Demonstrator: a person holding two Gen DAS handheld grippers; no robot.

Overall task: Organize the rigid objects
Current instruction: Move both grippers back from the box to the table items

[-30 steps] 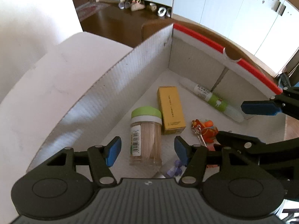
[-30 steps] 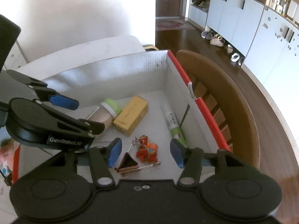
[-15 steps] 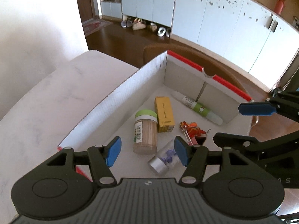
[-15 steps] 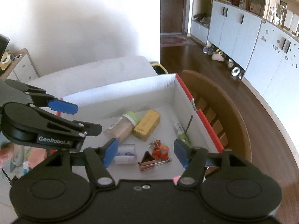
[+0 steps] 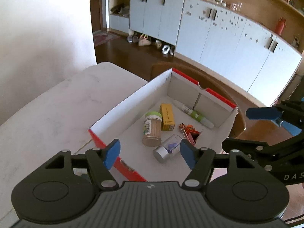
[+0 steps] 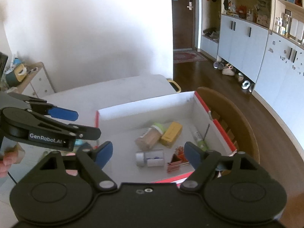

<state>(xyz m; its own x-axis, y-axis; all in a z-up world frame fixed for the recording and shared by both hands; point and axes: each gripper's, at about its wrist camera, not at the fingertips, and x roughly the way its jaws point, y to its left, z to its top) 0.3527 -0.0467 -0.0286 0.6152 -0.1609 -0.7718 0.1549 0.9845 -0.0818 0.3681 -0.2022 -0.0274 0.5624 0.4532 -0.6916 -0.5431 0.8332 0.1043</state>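
Both grippers are being held above the box [image 5: 133, 102], and nothing is being gripped. On the left gripper [image 5: 150, 154] the blue pads are being spread apart, with only air between them. On the right gripper [image 6: 148, 152] the jaws are being opened too, and nothing is being pinched. "GenRobot.AI" is being shown in white letters on the side of the left gripper in the right wrist view. "DAS" is being shown on the right gripper in the left wrist view.

The cardboard box is being carried by a white marble-looking table [image 5: 57, 104], near its far edge. It is white inside and red outside. All the things are lying on its floor, below and ahead of the pads. A round toothpick jar [image 5: 151, 129] with a green lid and a barcode label is lying beside a yellow carton [image 5: 167, 119]. A clear little bottle with a silver cap [image 5: 167, 149] is lying nearest the pads. A green and white tube [image 5: 195, 115] is lying along the far wall. An orange toy keychain [image 5: 188, 128] and a brown binder clip [image 6: 173, 163] are lying near the right wall.
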